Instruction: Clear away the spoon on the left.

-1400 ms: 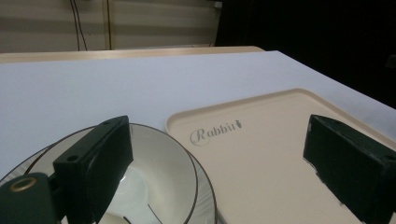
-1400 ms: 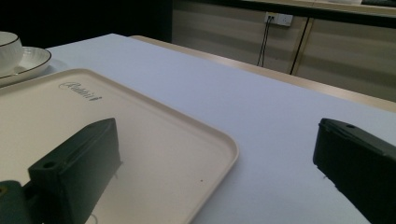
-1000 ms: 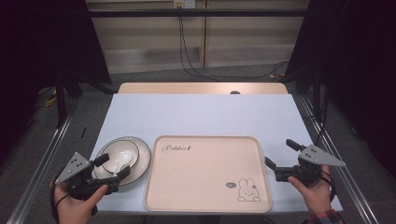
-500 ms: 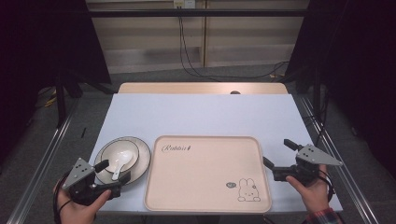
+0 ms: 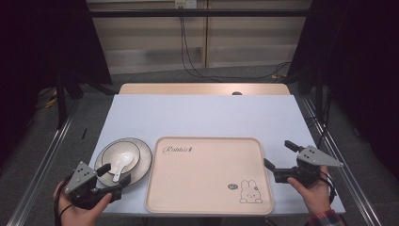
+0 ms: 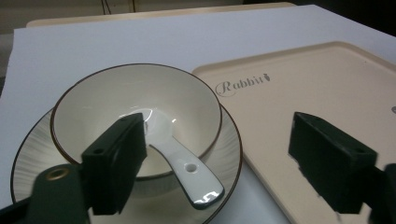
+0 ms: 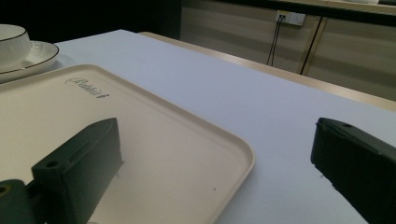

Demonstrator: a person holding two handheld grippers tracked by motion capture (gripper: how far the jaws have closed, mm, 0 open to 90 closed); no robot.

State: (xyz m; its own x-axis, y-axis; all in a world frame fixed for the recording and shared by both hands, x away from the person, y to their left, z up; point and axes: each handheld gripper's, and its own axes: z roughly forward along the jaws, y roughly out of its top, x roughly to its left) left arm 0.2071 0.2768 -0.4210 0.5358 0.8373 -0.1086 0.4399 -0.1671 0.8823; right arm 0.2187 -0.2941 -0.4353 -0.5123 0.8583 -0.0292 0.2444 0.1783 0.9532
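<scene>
Both of my tongs sit open at the near edge of the table, holding nothing. My left tongs (image 5: 109, 178) have drawn back toward me over the last second: a moment ago their jaws were up over the plate and bowl, and now they hang just short of the plate's near rim, jaws spread wide. From the left gripper view, the plate (image 6: 28, 158) lies ahead with a cream bowl (image 6: 187, 100) standing on it, and a white spoon (image 6: 184, 165) rests in the bowl with its handle sticking out over the bowl's rim toward me, between my two jaws but touching neither. The whole set sits on the white table (image 5: 197, 115), just to the left of a large beige tray (image 5: 207, 188) printed with a rabbit, which has nothing on it. My right tongs (image 5: 278, 158) have hardly moved; they wait at the tray's right edge, one jaw over the tray's corner and the other over the bare table, as the right gripper view shows. I judge that the pull-back lines my left tongs up to grip the spoon handle or the plate rim, so moving the dishes onto the tray has not yet begun.
</scene>
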